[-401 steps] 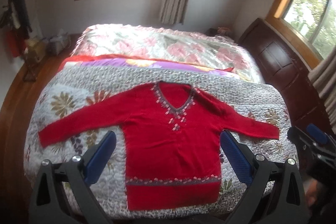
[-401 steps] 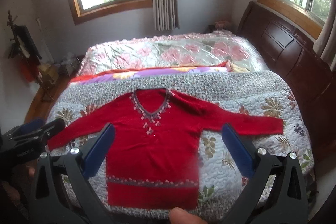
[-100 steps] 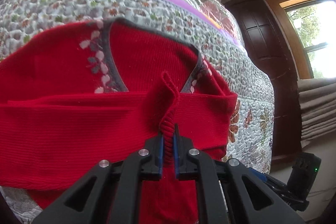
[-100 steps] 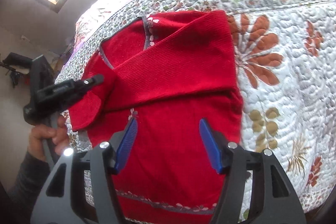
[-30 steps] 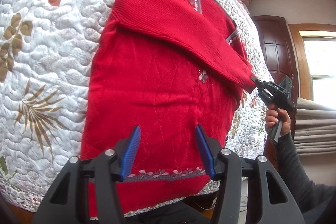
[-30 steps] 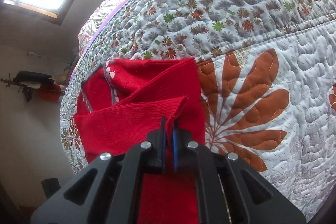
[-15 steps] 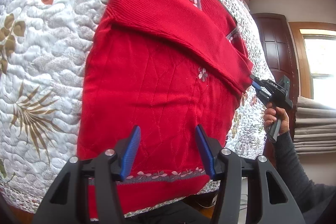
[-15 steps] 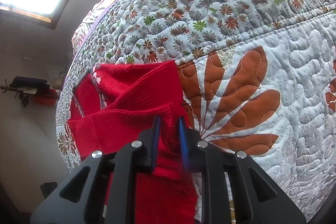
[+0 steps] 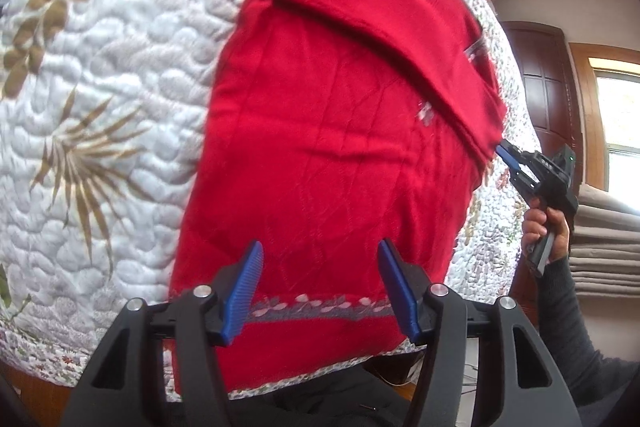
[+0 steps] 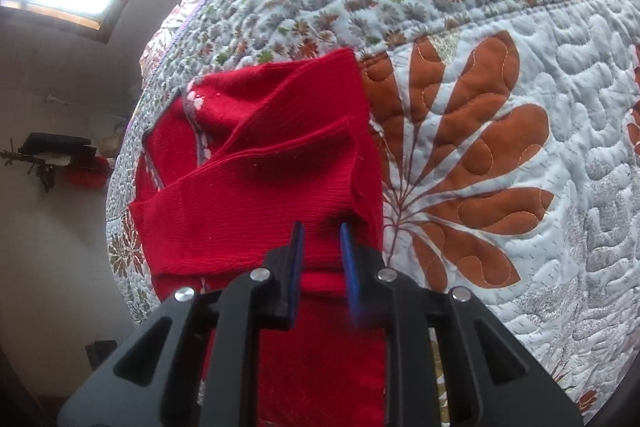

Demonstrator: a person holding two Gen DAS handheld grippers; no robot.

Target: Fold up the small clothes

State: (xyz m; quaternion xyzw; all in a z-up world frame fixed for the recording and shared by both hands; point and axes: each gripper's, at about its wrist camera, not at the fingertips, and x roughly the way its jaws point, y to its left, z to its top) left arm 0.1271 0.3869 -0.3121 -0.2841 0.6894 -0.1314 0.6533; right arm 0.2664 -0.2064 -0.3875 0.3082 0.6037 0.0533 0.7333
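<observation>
A red sweater [image 9: 340, 131] lies face up on the quilted bed cover [image 9: 100, 87], with both sleeves folded across its chest. My left gripper [image 9: 319, 247] hangs open above the lower body, just over the grey patterned hem band [image 9: 320, 305], with nothing between its fingers. In the right wrist view the folded sleeve [image 10: 260, 195] lies on top, its cuff end near the sweater's right side edge. My right gripper [image 10: 321, 231] stands narrowly open at that cuff end, not clamping the knit. The left wrist view shows the right gripper [image 9: 505, 151] at the sweater's right edge, held by a hand [image 9: 544, 227].
The bed's front edge runs just below the hem. Dark wooden furniture [image 9: 548, 79] and a window [image 9: 620, 131] stand beyond the right side. A black stand with red items [image 10: 52, 147] stands by the far wall. Bare quilt [image 10: 520, 107] spreads right of the sweater.
My right gripper has opened and let go of the sleeve cuff, which now lies flat on the sweater. My left gripper stayed open and drifted slightly closer over the lower body.
</observation>
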